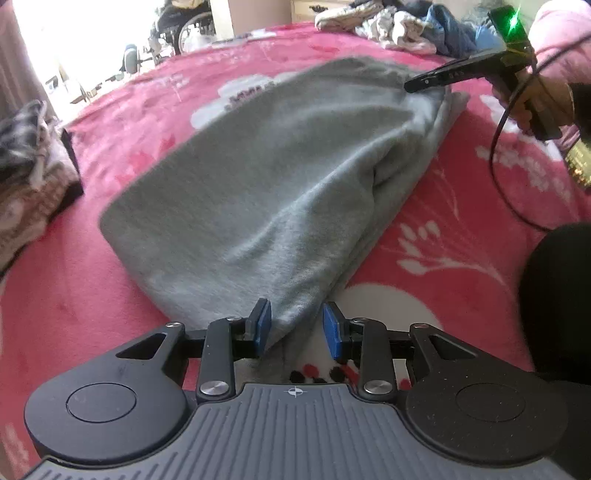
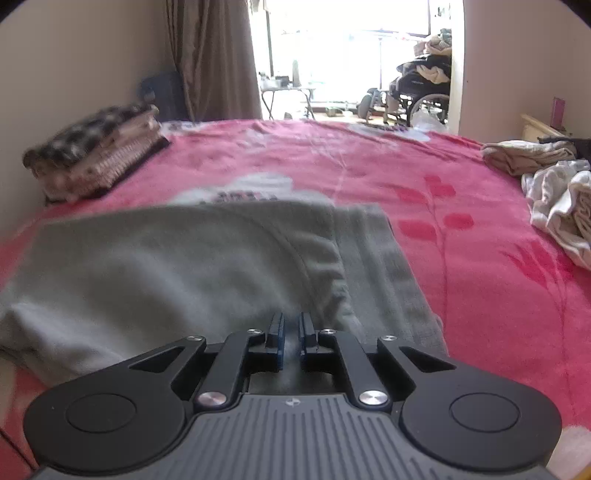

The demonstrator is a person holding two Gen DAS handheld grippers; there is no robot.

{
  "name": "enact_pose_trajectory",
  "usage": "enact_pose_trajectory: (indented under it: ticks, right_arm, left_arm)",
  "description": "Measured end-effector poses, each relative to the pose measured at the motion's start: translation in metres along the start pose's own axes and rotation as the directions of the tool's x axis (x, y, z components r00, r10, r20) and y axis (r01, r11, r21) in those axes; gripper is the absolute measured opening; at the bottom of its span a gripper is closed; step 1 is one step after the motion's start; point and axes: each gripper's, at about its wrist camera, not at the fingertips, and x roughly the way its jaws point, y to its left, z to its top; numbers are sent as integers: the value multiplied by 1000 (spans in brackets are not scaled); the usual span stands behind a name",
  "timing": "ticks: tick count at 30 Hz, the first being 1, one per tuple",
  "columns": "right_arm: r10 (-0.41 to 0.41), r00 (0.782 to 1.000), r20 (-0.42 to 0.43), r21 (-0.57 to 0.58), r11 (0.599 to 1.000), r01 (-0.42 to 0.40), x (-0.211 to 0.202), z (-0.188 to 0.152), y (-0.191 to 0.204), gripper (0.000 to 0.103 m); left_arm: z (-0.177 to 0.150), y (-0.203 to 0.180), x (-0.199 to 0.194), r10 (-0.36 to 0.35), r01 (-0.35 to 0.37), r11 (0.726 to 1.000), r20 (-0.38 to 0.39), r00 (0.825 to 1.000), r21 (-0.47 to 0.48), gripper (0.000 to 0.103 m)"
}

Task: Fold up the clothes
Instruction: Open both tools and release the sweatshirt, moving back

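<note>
A grey garment [image 1: 258,192] lies folded lengthwise on the pink bedspread [image 1: 443,236]; it also shows in the right wrist view [image 2: 177,266]. My left gripper [image 1: 297,328] is open at the garment's near corner, with the cloth's edge between the blue pads [image 1: 263,325]. My right gripper [image 2: 291,336] is nearly closed, its pads pinching grey cloth at the garment's other end. In the left wrist view the right gripper [image 1: 417,84] shows at the garment's far right corner, its fingers closed.
A stack of folded clothes [image 2: 99,155] sits at the bed's far left. A pile of unfolded clothes [image 1: 402,26] lies at the far right edge, also in the right wrist view [image 2: 554,192]. A wheelchair [image 2: 417,92] stands beyond the bed by the bright doorway.
</note>
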Motion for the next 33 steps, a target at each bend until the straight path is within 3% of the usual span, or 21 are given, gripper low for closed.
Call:
enact_pose_trajectory:
  ticks: [4,7,13,16,18,22,25,29,33]
  right_arm:
    - [68,997,45,-51,997,-66,-9,16,29,12]
    - [166,985,52,-107,981,-160,-9,23,60,12]
    - [365,931,-4,-248,902,-354,-1,19,134,12]
    - [399,914,-77,-351,847,-399,9,0,162,12]
    - [396,913,-96,-377,835,-401,18,-21,160,12]
    - [429,900,-81,-246,866,-435,27,-27,133,22]
    - [412,908,-79,-146,896,-419,26,-20,111,23]
    - [347,936,-61,-37,936,-349,23,-26,66,18]
    - [336,941,-37,92,939,-332,20,-30,38,12]
  left_arm:
    - [15,2,-18,-15,19,999,79,997,-50,31]
    - [27,-1,-5,-20,30,996,124,992,-83,31]
    - [30,-15,38,-41,49,997,121,992,-63,31]
    - [32,-22,60,-51,58,997,119,992,-52,31]
    - [18,-21,61,-56,59,998,149,987,-18,32]
    - [16,-17,53,-58,59,998,136,989,-2,34]
    - [14,-10,41,-57,60,998,107,993,-31,35]
    - [-4,7,25,-34,41,993,57,998,-115,35]
    - [-19,26,2,-2,5,975,16,1000,-221,35]
